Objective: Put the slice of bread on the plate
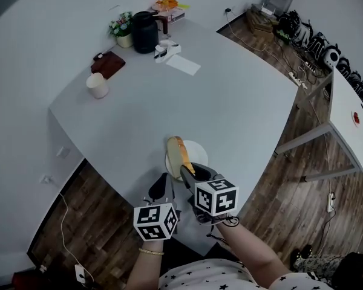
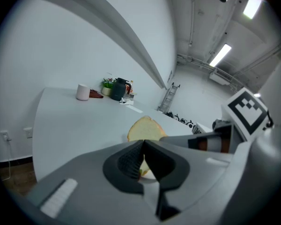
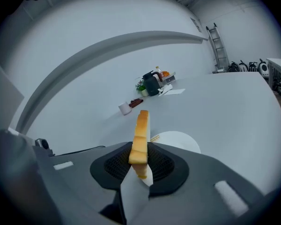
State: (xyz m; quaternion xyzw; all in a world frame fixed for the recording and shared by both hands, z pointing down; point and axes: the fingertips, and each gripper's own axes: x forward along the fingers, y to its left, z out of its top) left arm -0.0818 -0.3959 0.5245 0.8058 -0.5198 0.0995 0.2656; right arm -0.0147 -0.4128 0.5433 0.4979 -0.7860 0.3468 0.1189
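While my right gripper (image 1: 189, 173) pinches the slice of bread (image 1: 176, 152), my two fingers there are partly closed, with the bread squeezed flat between their dark pads (image 3: 165, 163). In the right gripper view the slice of bread (image 3: 141, 136) stands up thin and tall on its edge, with its brown crust facing me. It sticks out past my fingertips. From my head view it hangs over the near side of the white plate (image 1: 199, 153). I cannot tell if the bread touches the plate.

My left gripper (image 1: 161, 190) is just beside the plate too, on the side nearest me, close to my right gripper. Its fingers are pressed together and hold nothing. In the left gripper view the bread (image 2: 145, 128) shows just past its closed tips (image 2: 143, 154).

The plate sits close to the near edge of the pale table (image 1: 242, 101). Far beyond the plate, at the other end of the table, stand a black jug (image 1: 145, 32), a white cup (image 1: 97, 85) and a small flower pot (image 1: 122, 29). A sheet of paper (image 1: 183, 64) lies near the jug.
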